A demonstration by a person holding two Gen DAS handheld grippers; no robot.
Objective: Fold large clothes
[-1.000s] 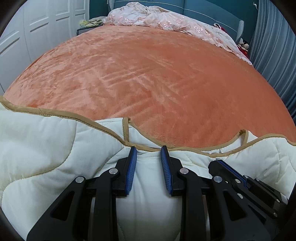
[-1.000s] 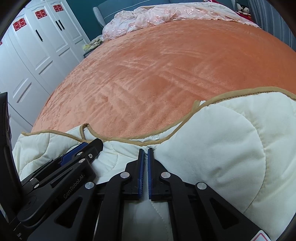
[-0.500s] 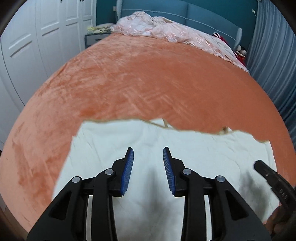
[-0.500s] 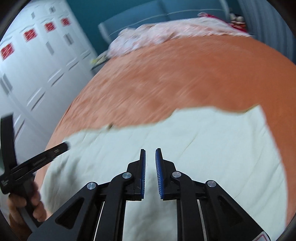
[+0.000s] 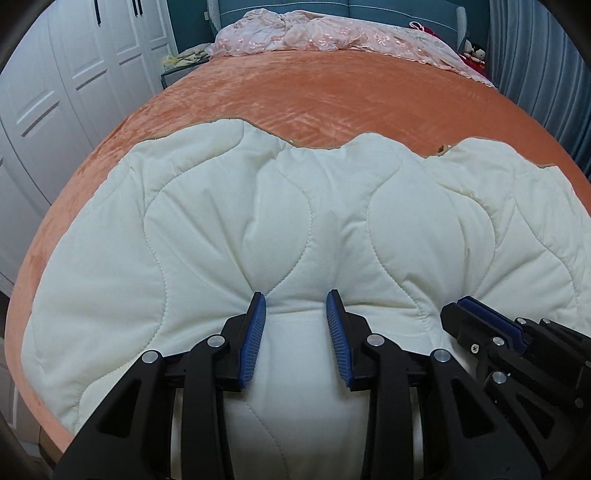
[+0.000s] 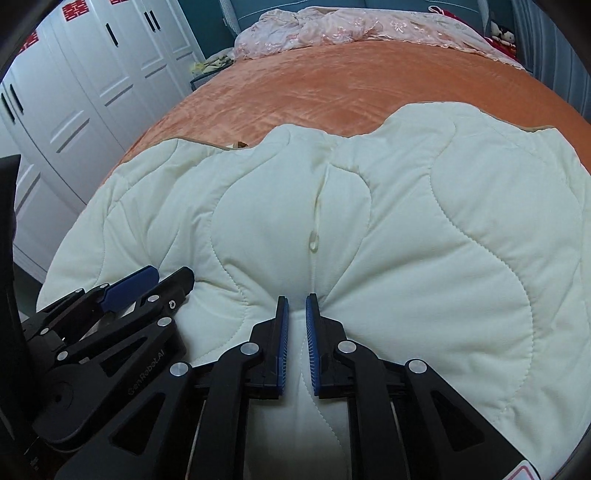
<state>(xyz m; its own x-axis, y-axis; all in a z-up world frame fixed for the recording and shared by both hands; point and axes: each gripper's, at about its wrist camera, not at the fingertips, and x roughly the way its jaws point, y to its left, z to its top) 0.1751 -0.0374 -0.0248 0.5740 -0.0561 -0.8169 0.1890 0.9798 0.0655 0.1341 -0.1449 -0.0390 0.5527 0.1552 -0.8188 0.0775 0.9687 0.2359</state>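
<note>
Two grippers: both sit side by side at the near edge of a cream quilted garment, each pointing down and forward over the bed.
Left gripper (image 5: 295, 306): jaws stand apart with a broad bulge of the cream fabric between the blue pads; the folds gather toward both pads, so it looks like a grip on a thick bunch.
Right gripper (image 6: 296, 302): jaws nearly together and closing, with a narrow ridge of the fabric pinched between the pads.
Spacing: the right gripper shows at the lower right of the left view, just beside the left one; the left gripper shows at the lower left of the right view.
Garment (image 5: 221, 229): spread across the near part of the bed, puffed, with wavy stitch lines; its far edge is wavy and shows a thin tan trim.
Zipper (image 6: 317, 206): a pale zip line runs away from the right gripper toward the far edge, its pull lying on the fabric.
Blanket (image 5: 332, 99): orange, plush, covers the bed beyond the garment.
Pink bedding (image 5: 314, 33): heaped at the head of the bed.
Wardrobe (image 6: 92, 74): white doors to the left.
Curtain (image 5: 546, 55): grey-blue, at the right.
</note>
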